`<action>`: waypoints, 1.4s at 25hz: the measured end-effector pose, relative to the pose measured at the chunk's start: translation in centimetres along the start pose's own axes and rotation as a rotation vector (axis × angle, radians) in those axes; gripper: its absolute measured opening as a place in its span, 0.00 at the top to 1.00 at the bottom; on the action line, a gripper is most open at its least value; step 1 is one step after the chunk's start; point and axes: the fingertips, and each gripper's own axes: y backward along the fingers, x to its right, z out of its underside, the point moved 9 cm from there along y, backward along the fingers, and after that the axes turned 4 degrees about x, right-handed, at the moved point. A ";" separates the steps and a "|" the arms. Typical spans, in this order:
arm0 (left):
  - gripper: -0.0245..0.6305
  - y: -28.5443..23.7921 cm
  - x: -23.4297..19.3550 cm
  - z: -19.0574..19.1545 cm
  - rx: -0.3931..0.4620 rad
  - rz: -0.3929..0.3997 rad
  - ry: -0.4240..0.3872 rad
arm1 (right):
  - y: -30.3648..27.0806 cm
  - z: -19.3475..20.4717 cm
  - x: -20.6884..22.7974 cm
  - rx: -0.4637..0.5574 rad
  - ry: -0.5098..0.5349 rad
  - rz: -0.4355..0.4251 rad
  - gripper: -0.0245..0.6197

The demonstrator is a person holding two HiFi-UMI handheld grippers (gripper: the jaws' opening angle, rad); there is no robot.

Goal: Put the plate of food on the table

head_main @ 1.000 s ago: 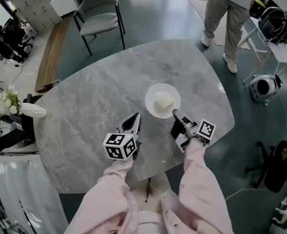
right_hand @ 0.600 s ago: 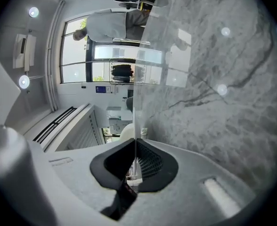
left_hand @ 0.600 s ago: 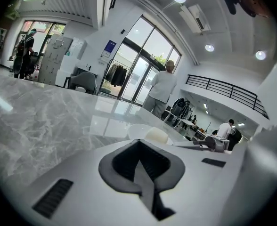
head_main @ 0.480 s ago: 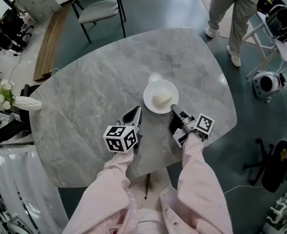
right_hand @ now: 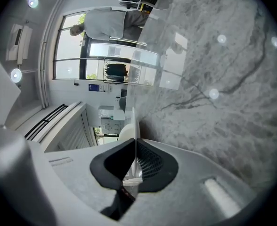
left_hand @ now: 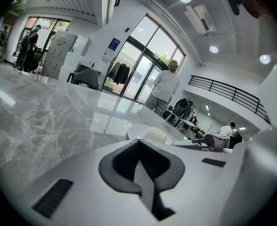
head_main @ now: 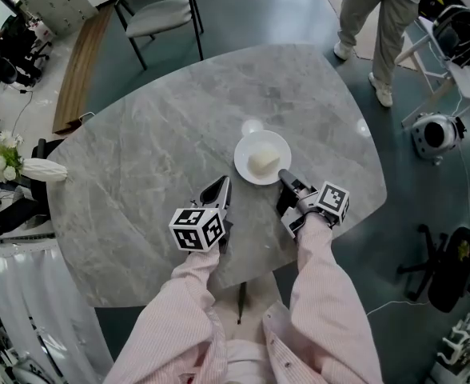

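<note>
A white plate (head_main: 247, 146) with a pale lump of food (head_main: 264, 162) is at the middle of the grey marble table (head_main: 155, 158); I cannot tell whether it rests on the top or hangs just above it. My right gripper (head_main: 284, 179) is shut on the plate's near right rim, and that rim (right_hand: 134, 121) runs edge-on between its jaws (right_hand: 135, 147). My left gripper (head_main: 221, 187) is shut with nothing in it, a little to the left of the plate and apart from it. The left gripper view shows its closed jaws (left_hand: 138, 149), with the plate (left_hand: 134, 132) and food (left_hand: 155, 135) beyond.
A grey chair (head_main: 159, 10) stands beyond the table's far edge. A person (head_main: 371, 22) stands at the far right. A round white device (head_main: 435, 134) lies on the floor to the right. A white vase with flowers (head_main: 27, 166) is at the left.
The head view has shifted a little, so table and plate sit slightly higher in the picture. The right gripper has kept its hold on the plate's rim. The left gripper has hardly moved.
</note>
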 end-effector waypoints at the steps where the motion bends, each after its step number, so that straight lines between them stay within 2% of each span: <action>1: 0.97 0.0 0.0 0.0 0.002 0.000 0.001 | 0.0 0.0 0.0 0.000 0.009 0.003 0.94; 6: 0.97 0.1 0.0 0.0 -0.001 0.003 0.002 | 0.0 0.1 -0.6 0.013 0.042 0.121 0.94; 13: 0.97 0.2 0.3 -0.1 0.002 0.012 0.009 | -0.3 0.1 -1.6 0.008 0.198 0.237 0.91; 17: 0.97 0.2 0.5 -0.1 0.005 0.021 0.014 | -0.5 0.3 -1.9 -0.016 0.323 0.312 0.90; 24: 0.97 0.3 0.5 -0.1 0.009 0.030 0.018 | -0.5 0.7 -2.7 -0.031 0.493 0.399 0.80; 30: 0.97 0.3 0.9 -0.3 0.015 0.038 0.015 | -0.3 0.4 -3.5 -0.034 0.568 0.415 0.80; 35: 0.97 1.2 1.9 -0.9 0.025 0.060 -0.022 | 0.7 0.8 -4.9 -0.062 0.613 0.344 0.80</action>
